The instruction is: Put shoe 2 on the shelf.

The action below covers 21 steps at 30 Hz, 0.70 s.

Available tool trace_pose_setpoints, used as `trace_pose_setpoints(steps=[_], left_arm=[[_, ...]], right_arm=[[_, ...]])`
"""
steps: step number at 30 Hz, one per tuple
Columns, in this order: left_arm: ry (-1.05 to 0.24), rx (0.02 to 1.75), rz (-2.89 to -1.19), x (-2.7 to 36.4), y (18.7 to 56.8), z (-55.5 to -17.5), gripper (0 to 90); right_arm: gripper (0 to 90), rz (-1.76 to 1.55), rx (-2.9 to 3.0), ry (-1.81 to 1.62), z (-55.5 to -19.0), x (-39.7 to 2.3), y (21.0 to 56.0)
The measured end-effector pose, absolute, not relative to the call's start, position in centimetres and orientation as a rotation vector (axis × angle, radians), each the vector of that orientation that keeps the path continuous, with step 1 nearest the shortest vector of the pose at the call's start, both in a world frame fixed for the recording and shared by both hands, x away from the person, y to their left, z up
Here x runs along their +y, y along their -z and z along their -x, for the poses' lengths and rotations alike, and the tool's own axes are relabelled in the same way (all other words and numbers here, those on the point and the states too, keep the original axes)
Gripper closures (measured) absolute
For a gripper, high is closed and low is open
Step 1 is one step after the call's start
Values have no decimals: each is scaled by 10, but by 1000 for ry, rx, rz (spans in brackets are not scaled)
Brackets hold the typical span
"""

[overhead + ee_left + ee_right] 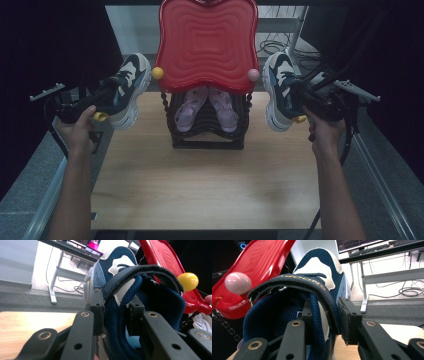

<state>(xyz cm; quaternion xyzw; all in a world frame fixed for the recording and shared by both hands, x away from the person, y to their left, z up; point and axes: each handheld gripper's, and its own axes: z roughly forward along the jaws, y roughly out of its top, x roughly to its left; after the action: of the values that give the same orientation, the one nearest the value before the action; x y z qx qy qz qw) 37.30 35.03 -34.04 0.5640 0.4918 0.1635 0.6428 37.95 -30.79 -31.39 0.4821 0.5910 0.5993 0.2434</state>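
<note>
Left gripper [102, 95]: jaws closed on the side wall of the left sneaker [127, 87], one jaw inside the opening, the other against the outer side, as the left gripper view shows [113, 315]. The left sneaker [130, 290] is held in the air above the left edge of the table [200, 185], toe pointing away from the person.

Right gripper [305, 100]: jaws closed on the collar of the right sneaker [280, 90], one jaw inside the shoe and one outside [324, 315]. The right sneaker [312, 290] hangs clear of the table at its right edge.

Between the two sneakers stands a black rack [207, 135] holding a pair of pink sandals [207, 107]. A red tray [207, 42] sits above it, apparently resting on the rack top. A yellow ball [157, 73] and a pink ball [253, 75] sit at its lower corners.
</note>
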Motion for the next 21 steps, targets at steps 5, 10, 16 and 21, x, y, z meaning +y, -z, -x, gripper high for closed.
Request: trace_pose_setpoints(steps=[5, 10, 16, 21], left_arm=[[-378, 1110, -1276, 349, 329, -375, 727], [-385, 1099, -1263, 349, 319, -377, 727], [-390, 1087, -1263, 347, 305, -382, 727], [-382, 1067, -1247, 345, 293, -384, 727]], right_arm=[[690, -1306, 1610, -1646, -382, -306, 307], [690, -1298, 1600, -1654, -382, -305, 298], [690, -1277, 1583, -1664, -382, -304, 286], [690, -1273, 1576, -1690, -384, -303, 276]])
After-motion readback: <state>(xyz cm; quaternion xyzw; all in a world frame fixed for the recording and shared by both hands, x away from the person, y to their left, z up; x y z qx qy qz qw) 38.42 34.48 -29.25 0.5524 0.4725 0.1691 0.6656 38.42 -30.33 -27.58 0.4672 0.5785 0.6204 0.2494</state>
